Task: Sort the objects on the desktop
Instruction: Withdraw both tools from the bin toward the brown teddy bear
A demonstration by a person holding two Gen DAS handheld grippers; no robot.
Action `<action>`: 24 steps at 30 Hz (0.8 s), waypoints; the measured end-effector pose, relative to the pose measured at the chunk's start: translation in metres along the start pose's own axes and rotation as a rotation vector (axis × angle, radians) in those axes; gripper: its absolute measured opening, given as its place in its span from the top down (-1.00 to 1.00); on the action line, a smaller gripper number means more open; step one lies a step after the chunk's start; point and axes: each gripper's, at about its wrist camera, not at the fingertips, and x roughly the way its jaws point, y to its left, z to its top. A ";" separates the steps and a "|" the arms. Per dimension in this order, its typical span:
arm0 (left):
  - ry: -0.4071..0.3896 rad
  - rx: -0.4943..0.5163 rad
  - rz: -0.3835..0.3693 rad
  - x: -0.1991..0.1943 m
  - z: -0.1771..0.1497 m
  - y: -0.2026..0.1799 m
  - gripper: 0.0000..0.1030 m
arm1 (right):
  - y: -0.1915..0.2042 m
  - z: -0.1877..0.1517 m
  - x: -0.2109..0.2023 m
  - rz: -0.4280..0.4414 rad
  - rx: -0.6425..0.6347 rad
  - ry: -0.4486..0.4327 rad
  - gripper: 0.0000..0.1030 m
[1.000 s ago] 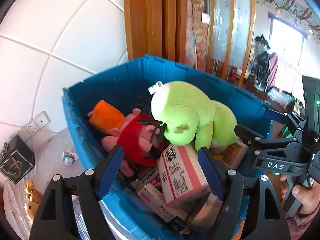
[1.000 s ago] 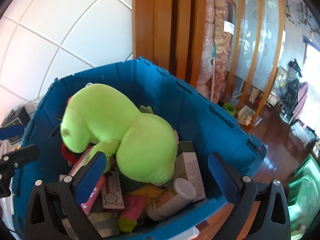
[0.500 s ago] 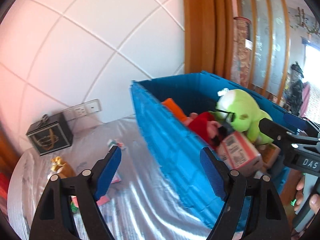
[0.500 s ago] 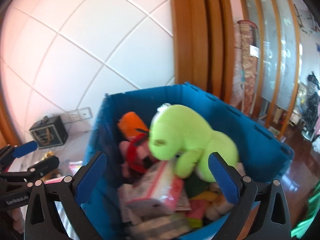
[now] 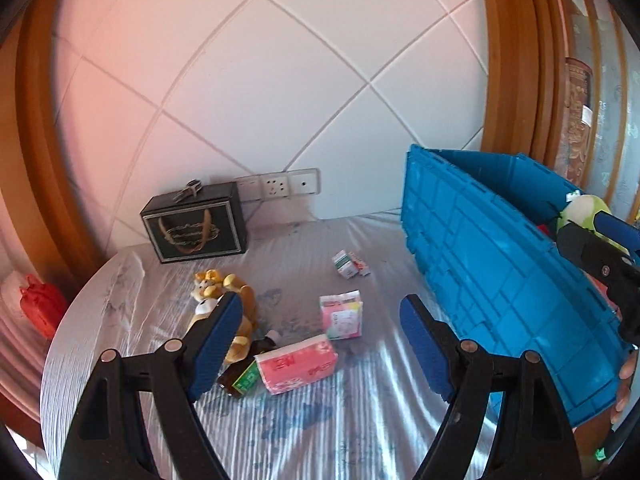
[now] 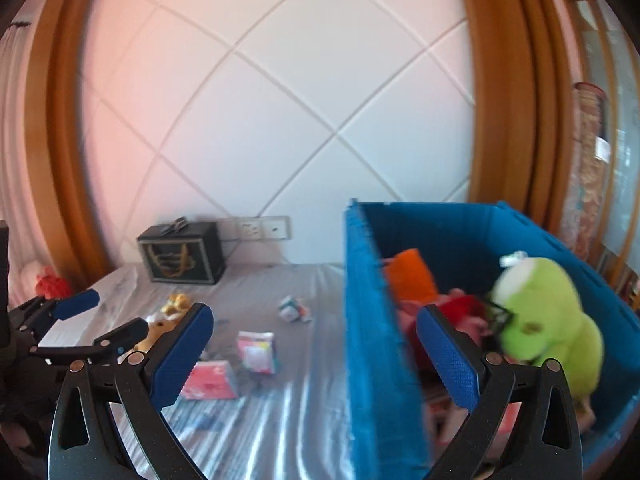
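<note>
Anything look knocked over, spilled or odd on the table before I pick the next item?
The brown bottle lies on its side, half tucked under the pink tissue pack and against the yellow plush toy. No spill is visible around it. The small boxes are loosely scattered. Both the left gripper and right gripper are open and empty.

pink packet (image 5: 297, 366) flat, blue bin (image 5: 496, 280) upright

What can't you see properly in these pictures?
- Brown bottle, left view: partly hidden by the pink pack and the left claw.
- Bin contents, right view: blurred; the wall and right claw hide the lower items.
- Small boxes: print too small to read.
</note>
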 end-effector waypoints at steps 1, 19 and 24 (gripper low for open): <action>0.011 -0.015 0.016 0.005 -0.003 0.012 -0.57 | 0.009 -0.001 0.009 0.018 -0.010 0.013 -1.00; 0.298 -0.266 0.122 0.152 -0.057 0.139 -0.57 | 0.105 -0.062 0.204 0.185 -0.074 0.358 -1.00; 0.378 -0.285 0.110 0.220 -0.061 0.136 -0.57 | 0.101 -0.066 0.242 0.163 -0.069 0.408 -1.00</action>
